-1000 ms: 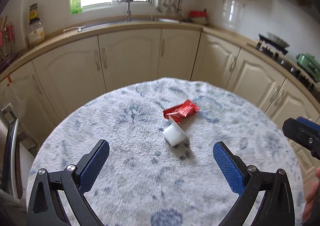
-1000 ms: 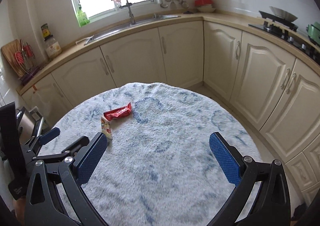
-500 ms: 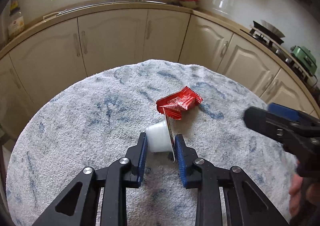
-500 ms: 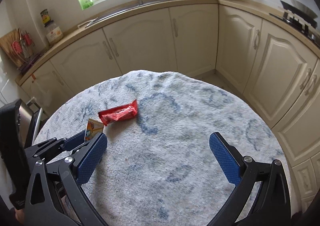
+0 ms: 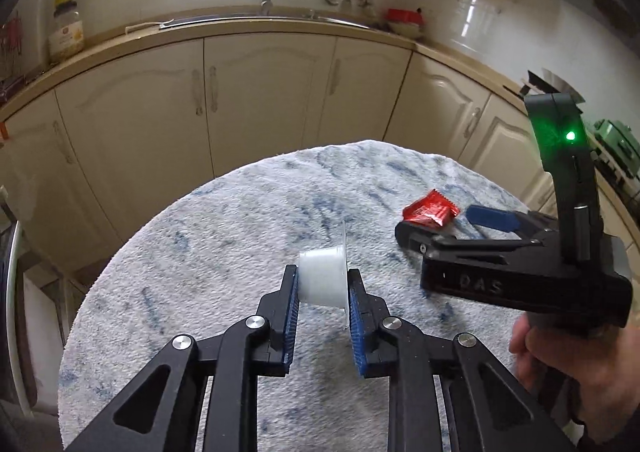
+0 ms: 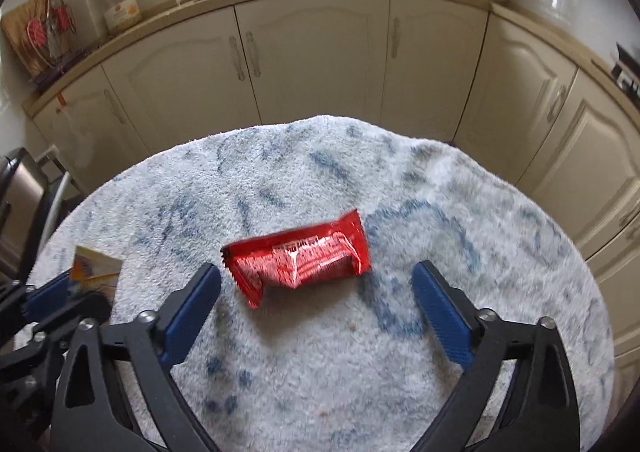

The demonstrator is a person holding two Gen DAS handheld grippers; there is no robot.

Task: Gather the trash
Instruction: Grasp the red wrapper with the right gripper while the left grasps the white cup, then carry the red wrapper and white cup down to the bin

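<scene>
The left gripper (image 5: 322,288) has just closed its jaws and clamps the small white cup (image 5: 323,279) on its side above the fluffy table cover (image 5: 240,220). The right gripper (image 6: 316,284) – jaws apart, just been narrowing – straddles the red wrapper (image 6: 300,258), which lies flat on the cover, pads not touching it.

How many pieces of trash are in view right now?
2. A white cup, peeled lid still attached, is clamped in the left gripper. A red wrapper lies on the cloth-covered table, ahead of the right gripper's open fingers. Others may be hidden.
</scene>
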